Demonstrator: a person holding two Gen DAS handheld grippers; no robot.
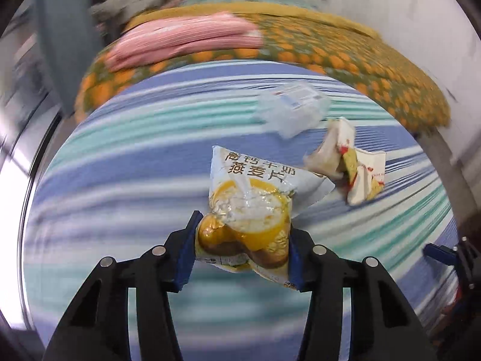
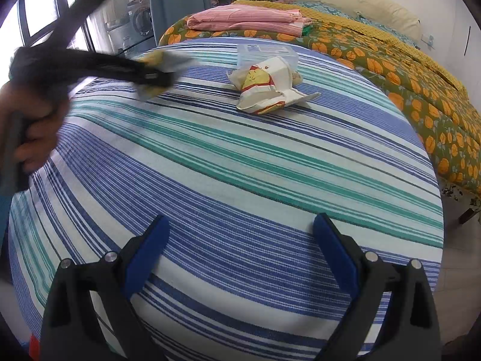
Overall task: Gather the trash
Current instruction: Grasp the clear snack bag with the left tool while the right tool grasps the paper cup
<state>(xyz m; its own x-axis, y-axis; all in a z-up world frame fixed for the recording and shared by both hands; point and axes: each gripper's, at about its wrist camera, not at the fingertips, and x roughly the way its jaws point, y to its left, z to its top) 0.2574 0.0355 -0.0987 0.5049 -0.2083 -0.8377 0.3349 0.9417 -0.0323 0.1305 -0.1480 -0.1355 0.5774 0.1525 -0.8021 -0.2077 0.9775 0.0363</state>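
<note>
A: Where is the oatmeal packet [image 1: 249, 207] against the left gripper [image 1: 242, 240]?

B: Right between its blue pads [image 1: 188, 252]. The two pads press in on the packet's lower, gold-coloured end, so the gripper is clamped on it. The printed top of the packet sticks out past the fingertips, over the striped bedsheet [image 1: 120, 156].

A: And seen from the other side?

B: In the right wrist view the left gripper is a dark smear, held by a hand [image 2: 33, 132] at the left edge, with a yellow and white shape at its tip. It looks lifted off the sheet, though the blur makes that hard to judge.

A: What else lies on the striped bedsheet?

B: A crumpled paper carton [image 2: 267, 90] with red and yellow print, toward the far side of the sheet. Just behind it, touching or nearly so, sits a clear plastic box [image 2: 267, 51]. Both are well apart from the packet.

A: The right gripper [image 2: 240, 228]?

B: Its pads stand wide apart over the sheet's near part, with nothing between them.
</note>
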